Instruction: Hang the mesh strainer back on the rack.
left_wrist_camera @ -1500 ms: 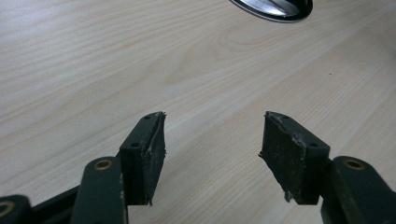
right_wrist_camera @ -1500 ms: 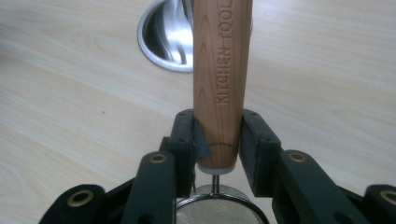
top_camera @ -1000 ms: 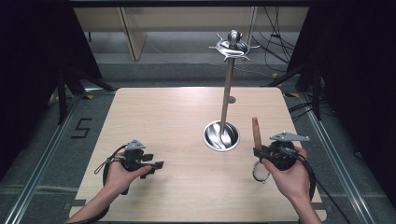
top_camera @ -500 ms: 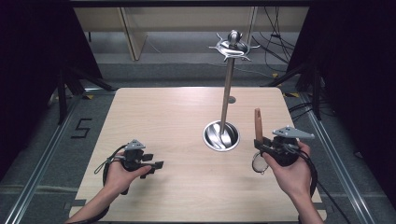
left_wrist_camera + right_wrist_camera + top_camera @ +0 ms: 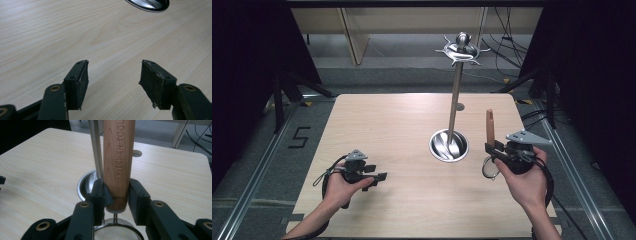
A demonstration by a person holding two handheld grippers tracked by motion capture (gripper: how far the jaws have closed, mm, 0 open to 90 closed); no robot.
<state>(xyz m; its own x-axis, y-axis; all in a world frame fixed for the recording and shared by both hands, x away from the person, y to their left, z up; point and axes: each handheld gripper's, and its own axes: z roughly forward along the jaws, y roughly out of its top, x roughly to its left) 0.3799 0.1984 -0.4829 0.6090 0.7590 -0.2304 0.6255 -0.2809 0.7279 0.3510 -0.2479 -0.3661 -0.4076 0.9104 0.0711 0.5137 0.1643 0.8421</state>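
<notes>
On the wooden surface (image 5: 392, 130) we see a tall metal stand (image 5: 455, 100) rising from its round steel base (image 5: 448, 145). Just right of that base, our right gripper (image 5: 490, 148) has its jaws clamped on the wooden handle of a small mesh strainer (image 5: 117, 157), handle upright. Our left gripper (image 5: 379, 176) rests low, jaws wide and holding nothing.

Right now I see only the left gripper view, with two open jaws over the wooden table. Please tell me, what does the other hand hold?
Observer: The right gripper is shut on a strainer's wooden handle, which stands upright.
Operator: Where is the mesh part?
Observer: The strainer mesh hangs below the jaws, above the table.
Operator: And the shiny thing at the top of my view?
Observer: It is the round base of a metal stand, whose pole carries hooks on top.
</notes>
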